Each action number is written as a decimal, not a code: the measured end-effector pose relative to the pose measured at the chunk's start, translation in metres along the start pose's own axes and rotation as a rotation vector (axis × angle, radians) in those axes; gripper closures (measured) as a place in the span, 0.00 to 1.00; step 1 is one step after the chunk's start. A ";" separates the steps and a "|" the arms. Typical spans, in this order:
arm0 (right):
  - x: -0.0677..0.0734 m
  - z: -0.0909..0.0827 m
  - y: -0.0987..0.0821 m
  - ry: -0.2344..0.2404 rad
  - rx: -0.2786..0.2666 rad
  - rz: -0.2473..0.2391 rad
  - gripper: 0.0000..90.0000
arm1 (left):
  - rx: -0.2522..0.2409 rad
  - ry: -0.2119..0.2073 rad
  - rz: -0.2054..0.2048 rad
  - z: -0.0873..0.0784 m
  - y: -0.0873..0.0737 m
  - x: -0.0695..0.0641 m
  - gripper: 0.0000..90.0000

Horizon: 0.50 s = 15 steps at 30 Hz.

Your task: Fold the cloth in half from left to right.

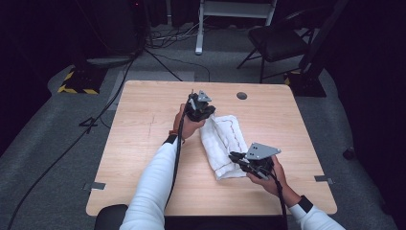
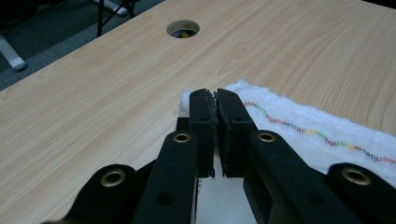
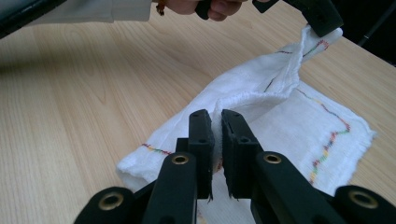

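I have both grippers, left [image 1: 205,116] and right [image 1: 233,156], clenched on the white towel's [image 1: 221,139] edge at frame centre, ready for folding.

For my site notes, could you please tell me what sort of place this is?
Probably a recording studio or lab rather than a home: a bare wooden table stands on grey carpet amid dark surroundings, cables trail across the floor, and yellow-black hazard tape marks an equipment base.

You are working at a light wooden table [image 1: 143,143] with a round cable hole [image 1: 242,96]; a white stitched towel [image 1: 221,143] lies right of centre.
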State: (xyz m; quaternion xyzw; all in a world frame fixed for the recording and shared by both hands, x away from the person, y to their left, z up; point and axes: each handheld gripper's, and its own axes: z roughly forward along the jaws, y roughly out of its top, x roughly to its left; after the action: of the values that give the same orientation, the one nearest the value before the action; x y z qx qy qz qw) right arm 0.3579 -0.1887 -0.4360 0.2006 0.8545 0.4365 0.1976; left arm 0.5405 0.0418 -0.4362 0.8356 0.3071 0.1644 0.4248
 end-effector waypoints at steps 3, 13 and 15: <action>-0.003 -0.003 -0.006 -0.012 0.013 0.008 0.92 | 0.003 -0.006 0.000 0.007 0.004 -0.005 0.95; -0.012 -0.012 -0.022 -0.037 0.057 0.029 0.92 | 0.035 -0.014 0.028 0.040 0.013 -0.023 0.95; -0.015 -0.013 -0.026 -0.038 0.070 0.032 0.92 | 0.039 -0.011 0.032 0.044 0.014 -0.025 0.94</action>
State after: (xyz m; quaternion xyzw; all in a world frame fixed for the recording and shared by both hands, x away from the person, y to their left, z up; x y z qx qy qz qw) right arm 0.3593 -0.2189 -0.4478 0.2293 0.8620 0.4055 0.1996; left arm 0.5502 -0.0078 -0.4507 0.8493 0.2946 0.1607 0.4075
